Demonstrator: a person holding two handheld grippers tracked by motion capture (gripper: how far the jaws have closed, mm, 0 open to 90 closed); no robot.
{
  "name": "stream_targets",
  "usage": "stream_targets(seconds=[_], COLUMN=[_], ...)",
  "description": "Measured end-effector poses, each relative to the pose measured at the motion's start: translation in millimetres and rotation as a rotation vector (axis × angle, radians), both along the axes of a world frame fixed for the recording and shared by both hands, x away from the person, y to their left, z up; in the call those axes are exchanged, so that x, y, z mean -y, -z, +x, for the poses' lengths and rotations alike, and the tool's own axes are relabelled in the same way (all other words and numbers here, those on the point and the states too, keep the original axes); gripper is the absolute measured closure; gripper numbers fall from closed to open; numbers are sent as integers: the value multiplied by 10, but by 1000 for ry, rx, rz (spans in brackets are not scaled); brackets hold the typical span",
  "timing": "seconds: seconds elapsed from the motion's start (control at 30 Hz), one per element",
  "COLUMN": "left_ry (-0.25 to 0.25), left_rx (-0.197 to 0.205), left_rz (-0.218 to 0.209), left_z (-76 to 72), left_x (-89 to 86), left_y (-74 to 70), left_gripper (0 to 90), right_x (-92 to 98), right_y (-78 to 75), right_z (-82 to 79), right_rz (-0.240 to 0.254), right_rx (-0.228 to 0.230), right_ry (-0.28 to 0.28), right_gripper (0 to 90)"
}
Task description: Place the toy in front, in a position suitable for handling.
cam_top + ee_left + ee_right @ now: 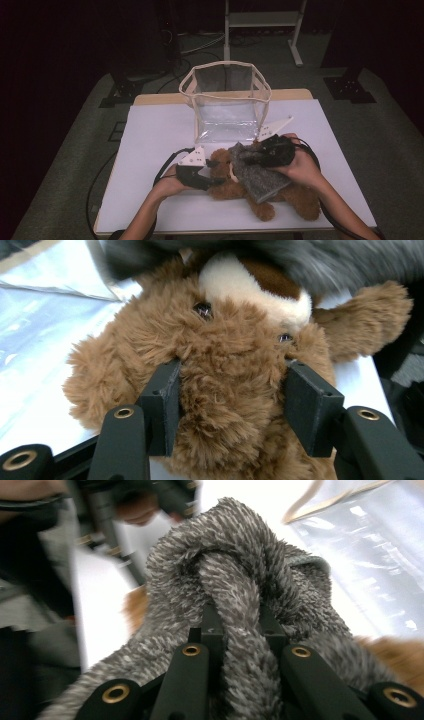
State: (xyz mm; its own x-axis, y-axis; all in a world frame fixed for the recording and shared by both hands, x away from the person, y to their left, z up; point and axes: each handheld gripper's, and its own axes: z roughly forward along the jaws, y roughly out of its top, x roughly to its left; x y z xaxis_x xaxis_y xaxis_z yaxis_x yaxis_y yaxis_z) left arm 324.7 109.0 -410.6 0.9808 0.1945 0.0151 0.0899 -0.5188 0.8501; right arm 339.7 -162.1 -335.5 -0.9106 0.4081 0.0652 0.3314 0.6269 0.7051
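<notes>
A brown teddy bear lies on the white table, its head toward the left. My left gripper is shut on the bear's head; in the left gripper view the black jaws press into the fur on both sides. A grey fuzzy cloth is draped over the bear's chest. My right gripper is shut on a bunched fold of that cloth, which rises between its jaws. The cloth hangs blurred just above the bear's muzzle.
A clear plastic bag with beige trim stands open at the far middle of the table, right behind the bear. A white shelf frame stands on the floor beyond. Bare table lies to the left and along the front edge.
</notes>
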Motion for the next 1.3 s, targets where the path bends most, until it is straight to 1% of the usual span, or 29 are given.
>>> stream_targets(seconds=[0.07, 0.13, 0.17, 0.2, 0.23, 0.27, 0.3, 0.33, 0.37, 0.4, 0.43, 0.5, 0.57, 0.6, 0.63, 0.7, 0.73, 0.77, 0.83, 0.87, 0.93, 0.97, 1.07, 1.13, 1.2, 1.3], left_ry=[7, -3, -6, -2, 10, 18, 25, 25, 24, 23, 26, 39, 44, 47, 46, 38, 29, 24, 26, 32, 49, 50, 49, 54, 55, 58], left_rx=[13, 31, 37, 31, 26, 27, 19, 9, 7, 13, 13, 12, 18, 24, 27, 46, 47, 42, 37, 30, 12, 8, 13, 15, 13, 13], left_rz=[10, 11, 1, -14, -18, -14, -10, -11, -12, -6, -4, 11, 21, 30, 35, 30, 15, -4, -31, -31, -32, -36, -26, -20, -17, -14], left_z=[-16, -11, -7, 0, 0, -1, 1, 4, 2, -5, -17, -40, -59, -58, -57, -48, -42, -33, -26, -27, -29, -35, -61, -67, -67, -72], left_x=[-7, -21, -30, -29, -11, 2, 12, 11, 9, 7, 9, 16, 18, 17, 14, 1, -8, -13, 16, 35, 78, 76, 84, 89, 88, 83], left_y=[-18, -62, -75, -77, -67, -61, -54, -51, -49, -46, -42, -40, -44, -54, -64, -114, -144, -168, -179, -169, -130, -124, -111, -103, -104, -100], left_gripper=[428, 374, 359, 357, 357, 362, 375, 386, 393, 396, 398, 400, 401, 399, 394, 383, 366, 352, 348, 347, 349, 352, 365, 372, 375, 378], right_x=[-57, -106, -118, -113, -96, -86, -87, -94, -103, -105, -107, -83, -13, 26, 69, 104, 102, 90, 65, 44, 31, 44, 158, 259, 384, 522], right_y=[36, 142, 200, 234, 236, 219, 203, 176, 154, 139, 116, 81, 69, 88, 137, 232, 287, 330, 348, 334, 310, 300, 259, 214, 149, 100], right_z=[93, 125, 113, 97, 80, 59, 53, 56, 70, 86, 101, 127, 152, 166, 174, 163, 138, 108, 57, 25, -17, -33, -54, -60, -63, -67], right_rz=[-3, -33, -48, -36, -18, -13, -18, -25, -26, -22, -14, -11, -11, -31, -53, -55, -61, -58, -35, -45, -62, -66, -31, -27, -18, -14], right_rx=[-26, -53, -53, -74, -96, -97, -93, -80, -75, -69, -70, -52, -46, -35, -37, -67, -77, -74, -87, -71, -54, -45, -58, -52, -45, -28], right_ry=[2, -3, -7, -14, -31, -42, -46, -49, -45, -44, -34, -17, 14, 30, 46, 44, 40, 37, 15, 3, -4, -7, 0, 16, 44, 77], right_gripper=[789, 789, 790, 790, 790, 790, 790, 790, 790, 790, 790, 790, 790, 790, 790, 790, 790, 791, 792, 792, 792, 792, 793, 793, 792, 792])
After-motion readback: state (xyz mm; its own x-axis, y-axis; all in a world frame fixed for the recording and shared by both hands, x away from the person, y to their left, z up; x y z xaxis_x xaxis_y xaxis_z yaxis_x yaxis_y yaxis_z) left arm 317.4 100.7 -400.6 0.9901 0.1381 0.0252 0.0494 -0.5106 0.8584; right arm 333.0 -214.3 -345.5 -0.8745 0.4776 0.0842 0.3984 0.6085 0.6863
